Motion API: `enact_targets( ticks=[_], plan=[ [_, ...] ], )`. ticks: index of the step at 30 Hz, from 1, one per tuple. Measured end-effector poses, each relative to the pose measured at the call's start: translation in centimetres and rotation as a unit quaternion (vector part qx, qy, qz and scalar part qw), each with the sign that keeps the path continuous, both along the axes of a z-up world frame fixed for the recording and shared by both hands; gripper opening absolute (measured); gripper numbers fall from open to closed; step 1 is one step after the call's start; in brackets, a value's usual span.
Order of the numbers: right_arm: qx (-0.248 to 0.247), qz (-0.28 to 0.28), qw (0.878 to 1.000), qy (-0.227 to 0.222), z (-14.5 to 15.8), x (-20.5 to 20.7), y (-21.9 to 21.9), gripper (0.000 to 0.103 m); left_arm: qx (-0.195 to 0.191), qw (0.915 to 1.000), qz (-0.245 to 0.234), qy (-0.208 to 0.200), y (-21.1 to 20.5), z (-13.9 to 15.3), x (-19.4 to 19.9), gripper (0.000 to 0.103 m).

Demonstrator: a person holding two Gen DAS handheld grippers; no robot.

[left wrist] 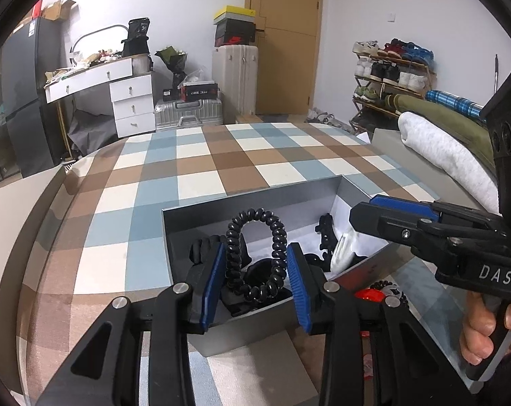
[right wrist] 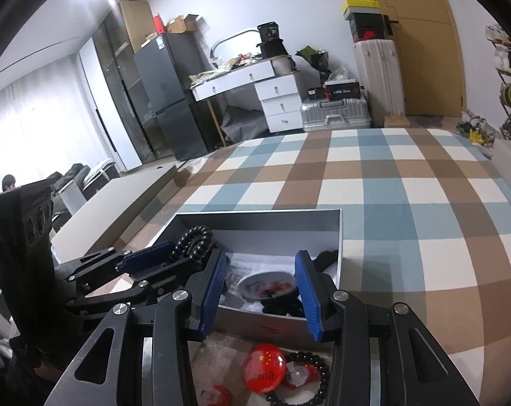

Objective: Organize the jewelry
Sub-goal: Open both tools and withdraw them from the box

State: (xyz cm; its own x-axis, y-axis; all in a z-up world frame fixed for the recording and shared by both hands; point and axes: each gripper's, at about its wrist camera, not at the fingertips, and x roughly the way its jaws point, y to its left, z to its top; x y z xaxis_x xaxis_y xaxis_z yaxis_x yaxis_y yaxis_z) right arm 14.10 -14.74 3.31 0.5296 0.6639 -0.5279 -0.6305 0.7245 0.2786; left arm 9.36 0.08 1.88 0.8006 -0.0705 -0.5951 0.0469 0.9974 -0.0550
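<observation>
An open grey box point(left wrist: 255, 199) point(right wrist: 255, 212) stands on the checked tablecloth and holds several black bands. Above its near wall, my left gripper point(left wrist: 257, 250) point(right wrist: 174, 257) is shut on a black spiral coil band point(left wrist: 275, 237) point(right wrist: 194, 240); the loop stands upright with both blue pads against it. My right gripper point(right wrist: 262, 260) point(left wrist: 360, 216) reaches in over the box's right side. It is shut on a round, clear-edged badge point(right wrist: 265, 284) point(left wrist: 343, 250), which looks blurred. In front of the box lie a red China badge point(right wrist: 263, 367) and a black bead bracelet point(right wrist: 309, 372).
The checked cloth point(left wrist: 221, 155) covers the table far beyond the box. A folded white towel point(left wrist: 441, 155) lies at the right edge. A pale grey slab point(right wrist: 120, 196) borders the table's left side. A hand point(left wrist: 485, 331) grips the right tool's handle.
</observation>
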Motion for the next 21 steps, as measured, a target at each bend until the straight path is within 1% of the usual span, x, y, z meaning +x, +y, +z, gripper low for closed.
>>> enact_targets(
  ticks=[4,6,8,9,10,11,12,13,14,15,16,18,19,21],
  plan=[
    [-0.004,-0.008,1.000,-0.007,0.5,-0.2,-0.5,0.042,-0.005,1.0000,-0.002,-0.002,0.0,0.4,-0.3,0.043],
    [-0.006,-0.011,1.000,-0.011,0.8,-0.2,-1.0,0.057,-0.011,0.9999,-0.007,0.002,0.0,0.5,-0.3,0.047],
    [-0.010,-0.008,1.000,-0.011,1.0,-0.4,-1.4,0.060,-0.016,0.9998,-0.009,0.005,-0.1,0.6,-0.3,0.062],
    [-0.014,-0.007,1.000,-0.011,1.2,-0.5,-1.6,0.063,-0.016,0.9998,-0.008,0.001,-0.1,0.7,-0.5,0.064],
    [-0.016,-0.009,1.000,-0.014,1.3,-0.5,-1.8,0.064,-0.016,0.9999,-0.006,0.001,-0.1,0.8,-0.5,0.069],
    [-0.018,-0.014,1.000,-0.017,1.4,-0.7,-2.2,0.067,-0.015,0.9999,-0.004,0.004,-0.1,0.9,-0.5,0.076],
    [-0.020,-0.016,1.000,-0.017,1.5,-0.7,-2.5,0.074,-0.016,0.9998,-0.002,0.007,0.0,0.9,-0.5,0.079],
    [-0.022,-0.015,1.000,-0.015,1.6,-0.7,-2.8,0.078,-0.018,0.9998,0.000,0.008,0.0,1.0,-0.7,0.083],
    [-0.023,-0.012,1.000,-0.012,1.6,-0.8,-3.1,0.086,-0.019,0.9998,0.000,0.007,0.0,1.1,-0.9,0.084],
    [-0.026,-0.008,1.000,-0.008,1.5,-0.9,-3.3,0.092,-0.019,0.9998,-0.002,0.006,-0.1,1.2,-1.1,0.084],
    [-0.034,0.000,0.999,-0.004,1.5,-1.0,-3.4,0.094,-0.020,0.9998,-0.005,0.008,-0.2,1.4,-1.3,0.085],
    [-0.056,0.017,0.998,-0.003,1.5,-1.3,-3.5,0.098,-0.028,0.9995,-0.014,0.008,-0.2,1.6,-1.8,0.094],
    [-0.071,0.023,0.997,-0.007,1.6,-1.6,-3.4,0.098,-0.033,0.9992,-0.022,0.006,-0.4,1.8,-2.2,0.102],
    [-0.090,0.028,0.995,-0.015,1.8,-1.9,-3.4,0.101,-0.035,0.9989,-0.030,-0.001,-0.7,2.2,-2.9,0.102]
  ],
)
